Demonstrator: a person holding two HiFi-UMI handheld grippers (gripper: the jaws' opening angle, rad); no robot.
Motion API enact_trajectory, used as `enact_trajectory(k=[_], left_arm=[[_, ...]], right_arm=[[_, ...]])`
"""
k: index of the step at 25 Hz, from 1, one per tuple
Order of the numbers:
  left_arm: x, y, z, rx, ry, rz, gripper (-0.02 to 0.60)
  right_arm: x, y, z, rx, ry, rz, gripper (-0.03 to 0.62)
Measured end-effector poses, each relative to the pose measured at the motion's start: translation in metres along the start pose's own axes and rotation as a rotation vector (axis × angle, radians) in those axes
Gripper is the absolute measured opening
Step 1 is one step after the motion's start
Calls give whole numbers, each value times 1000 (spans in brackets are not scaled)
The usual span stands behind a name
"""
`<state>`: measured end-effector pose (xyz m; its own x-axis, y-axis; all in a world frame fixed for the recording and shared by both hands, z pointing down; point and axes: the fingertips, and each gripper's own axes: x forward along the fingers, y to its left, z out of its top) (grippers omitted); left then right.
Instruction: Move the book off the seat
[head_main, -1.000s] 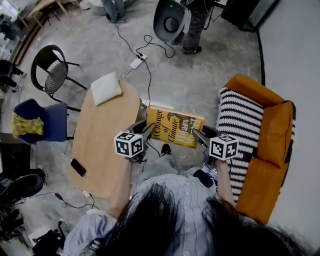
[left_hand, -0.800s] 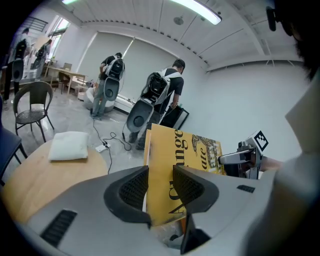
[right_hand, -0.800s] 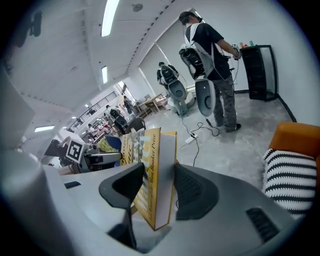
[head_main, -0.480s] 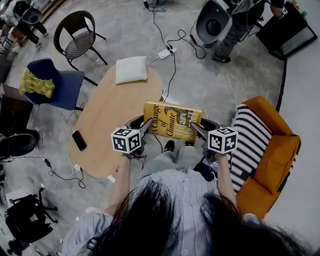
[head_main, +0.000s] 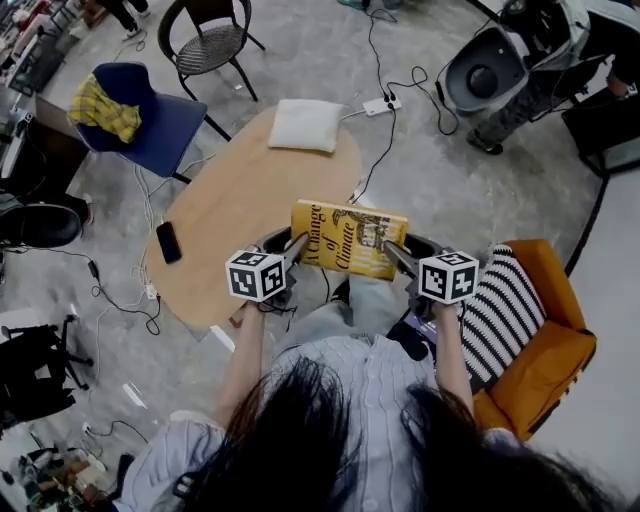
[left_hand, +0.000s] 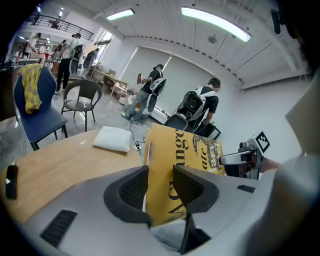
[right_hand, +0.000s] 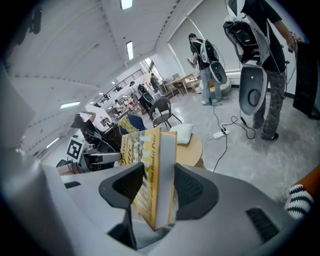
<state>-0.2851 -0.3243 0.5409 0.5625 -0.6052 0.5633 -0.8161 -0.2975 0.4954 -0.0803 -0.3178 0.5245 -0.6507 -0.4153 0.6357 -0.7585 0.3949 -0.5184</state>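
the yellow book (head_main: 348, 238) hangs in the air in front of the person, cover up and roughly level, gripped at two opposite edges. the left hand-held gripper (head_main: 293, 247) is clenched on the book's left edge: in the left gripper view its two ribbed pads press on the front cover and on the back. the right hand-held gripper (head_main: 393, 254) is clenched on the opposite edge, its pads squeezing both covers with the page block showing between them. the book is clear of the orange armchair (head_main: 545, 345), which stands well apart at the person's right with a black-and-white striped blanket (head_main: 497, 305) draped over its seat. in the head view the book's left end lies just beside the near edge of the oval wooden tabletop (head_main: 230, 200); whether it reaches over that surface i cannot tell. a white cushion (head_main: 305, 125) lies at the tabletop's far end and a black phone (head_main: 168, 242) near its left edge. beyond stand a blue chair (head_main: 160, 125) with a yellow cloth (head_main: 105, 107) on it and a black mesh chair (head_main: 212, 38). other people (left_hand: 199, 105) stand farther off on the grey floor (head_main: 430, 190).
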Motion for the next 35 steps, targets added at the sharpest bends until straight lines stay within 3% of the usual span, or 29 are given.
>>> enact_trajectory(k=[13, 30, 35], left_arm=[[49, 51, 26, -90, 35, 118, 161], [144, 114, 8, -152, 180, 153, 161], [171, 156, 0, -180, 229, 153, 161]], right_arm=[[77, -45, 50, -14, 130, 102, 201], [166, -127, 41, 125, 274, 139, 201], [214, -147, 37, 145, 317, 137, 200]])
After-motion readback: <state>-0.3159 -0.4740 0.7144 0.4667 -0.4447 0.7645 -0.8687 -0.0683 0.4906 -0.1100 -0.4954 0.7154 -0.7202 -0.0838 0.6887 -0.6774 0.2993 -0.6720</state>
